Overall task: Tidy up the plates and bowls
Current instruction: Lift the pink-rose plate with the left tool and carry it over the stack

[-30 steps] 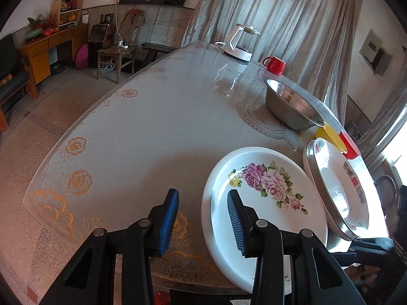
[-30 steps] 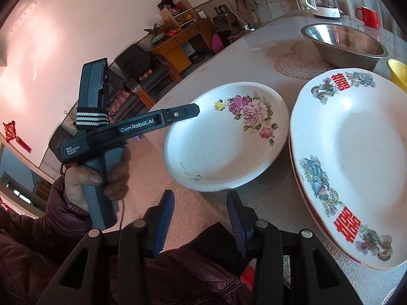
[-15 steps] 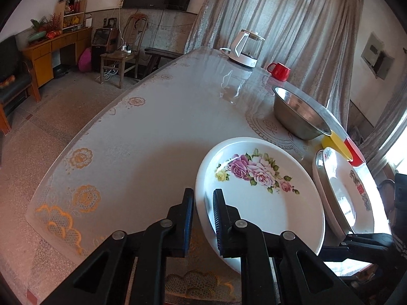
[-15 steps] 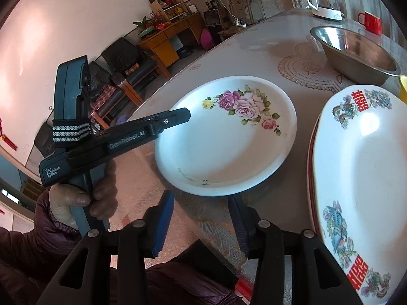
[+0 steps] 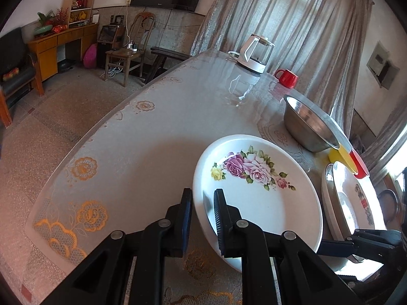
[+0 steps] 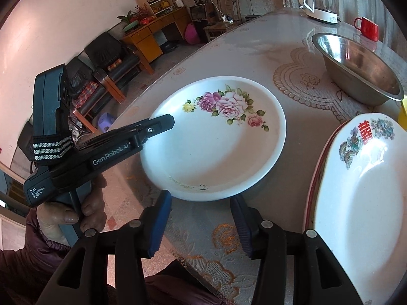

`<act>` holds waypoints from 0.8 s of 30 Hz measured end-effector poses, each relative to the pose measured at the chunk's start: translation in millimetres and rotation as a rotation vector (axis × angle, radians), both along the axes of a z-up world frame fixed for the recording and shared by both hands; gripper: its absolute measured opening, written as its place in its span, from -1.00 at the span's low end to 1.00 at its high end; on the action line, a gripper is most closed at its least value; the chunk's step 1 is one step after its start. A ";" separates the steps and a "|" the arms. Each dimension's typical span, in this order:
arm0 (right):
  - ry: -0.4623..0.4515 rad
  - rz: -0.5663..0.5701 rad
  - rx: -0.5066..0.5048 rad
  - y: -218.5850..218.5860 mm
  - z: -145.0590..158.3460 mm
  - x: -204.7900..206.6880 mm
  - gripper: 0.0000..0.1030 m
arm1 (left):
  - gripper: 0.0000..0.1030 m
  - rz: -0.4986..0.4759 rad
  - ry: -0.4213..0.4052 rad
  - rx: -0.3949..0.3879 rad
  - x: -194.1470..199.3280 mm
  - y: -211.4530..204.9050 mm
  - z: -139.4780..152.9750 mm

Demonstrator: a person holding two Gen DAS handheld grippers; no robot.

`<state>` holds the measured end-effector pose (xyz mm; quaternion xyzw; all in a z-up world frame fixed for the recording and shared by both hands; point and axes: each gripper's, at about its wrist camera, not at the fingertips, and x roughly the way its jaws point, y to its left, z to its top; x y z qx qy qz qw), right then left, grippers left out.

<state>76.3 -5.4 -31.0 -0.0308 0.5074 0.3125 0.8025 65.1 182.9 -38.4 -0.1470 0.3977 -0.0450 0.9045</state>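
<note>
Closing since a second ago, the left gripper [image 5: 202,218] now pinches the near rim of the rose-patterned plate [image 5: 257,190] on the glass table [image 5: 152,137], likely to lift it onto the plate stack [image 6: 361,190] beside it. Unladen, the right gripper [image 6: 201,223] hovers wide open.

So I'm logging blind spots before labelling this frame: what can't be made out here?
- Stack under the red-character plate: right wrist view shows only rim edges, so the count is unclear.
- Yellow bowl and red bowl: left wrist view, mostly hidden behind the steel bowl.
- Whether the left hand-held gripper, shut on the rose plate, has lifted it.
</note>
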 end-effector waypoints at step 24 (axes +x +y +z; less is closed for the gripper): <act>-0.122 -0.029 -0.164 7.2 5.0 103.1 -0.58 | -0.45 -0.010 -0.020 0.017 -9.2 -5.5 -0.6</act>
